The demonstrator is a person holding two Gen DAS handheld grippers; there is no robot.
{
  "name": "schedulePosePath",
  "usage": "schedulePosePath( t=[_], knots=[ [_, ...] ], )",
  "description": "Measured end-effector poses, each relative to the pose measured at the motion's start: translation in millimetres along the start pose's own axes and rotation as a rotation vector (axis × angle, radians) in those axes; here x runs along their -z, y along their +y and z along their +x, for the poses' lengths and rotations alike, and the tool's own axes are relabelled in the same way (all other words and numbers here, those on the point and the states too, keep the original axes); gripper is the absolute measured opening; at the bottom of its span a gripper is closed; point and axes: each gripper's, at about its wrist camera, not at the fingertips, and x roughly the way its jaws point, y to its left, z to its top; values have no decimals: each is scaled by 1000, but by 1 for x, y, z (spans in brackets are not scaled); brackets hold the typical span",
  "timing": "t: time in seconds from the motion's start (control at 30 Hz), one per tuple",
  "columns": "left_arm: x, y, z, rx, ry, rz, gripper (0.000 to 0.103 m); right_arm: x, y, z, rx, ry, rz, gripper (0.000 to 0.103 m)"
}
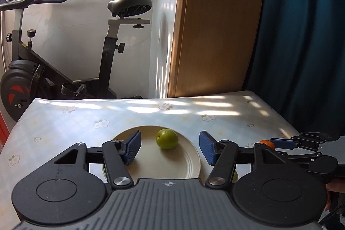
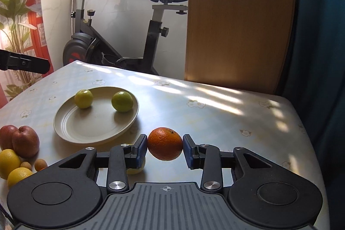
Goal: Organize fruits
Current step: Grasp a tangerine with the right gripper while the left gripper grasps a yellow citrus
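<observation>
The step in hand looks like carrying: the right gripper [image 2: 165, 149] pinches an orange [image 2: 165, 143] between its blue pads, one pad pressed on each side, with the fruit lifted clear of the table [image 2: 215, 113]. The plate [image 2: 94, 133] lies ahead and to the left in the right wrist view, near but apart, with two green fruits [image 2: 83, 98] [image 2: 122, 101] on its far half. The next move probably calls for swinging the orange left over the bare near part of the plate, lowering it until it rests, then spreading the pads gently, since a round fruit may roll into the green ones. The left gripper [image 1: 170, 148] hangs above the plate's near edge with its jaws spread and nothing between them; one green fruit [image 1: 167, 138] sits beyond its pads. Both grippers point forward and somewhat down. Apples [image 2: 25, 141], lemons [image 2: 8, 160] and small brown fruits [image 2: 40, 164] wait at the table's left edge.
</observation>
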Motion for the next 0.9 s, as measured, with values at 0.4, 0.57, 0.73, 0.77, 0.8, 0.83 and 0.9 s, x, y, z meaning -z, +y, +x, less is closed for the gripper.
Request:
schedulePosePath(
  t=[0.4, 0.57, 0.73, 0.77, 0.8, 0.83, 0.9],
  knots=[
    [26, -44, 96, 168, 234, 52, 48, 5, -28, 17, 5, -4, 65, 33],
    [39, -56, 121, 265, 316, 57, 49, 10, -36, 20, 10, 10, 89, 33],
    [47, -66, 131, 310, 339, 93, 49, 18, -40, 20, 11, 15, 98, 33],
    [48, -68, 133, 308, 340, 103, 49, 19, -40, 20, 10, 16, 99, 33],
    [49, -70, 134, 305, 343, 111, 49, 21, -41, 20, 10, 17, 100, 33],
    [51, -72, 136, 297, 347, 121, 49, 22, -41, 19, 9, 18, 101, 33],
    [53, -75, 139, 280, 355, 136, 50, 24, -42, 20, 9, 18, 105, 33]
  ],
)
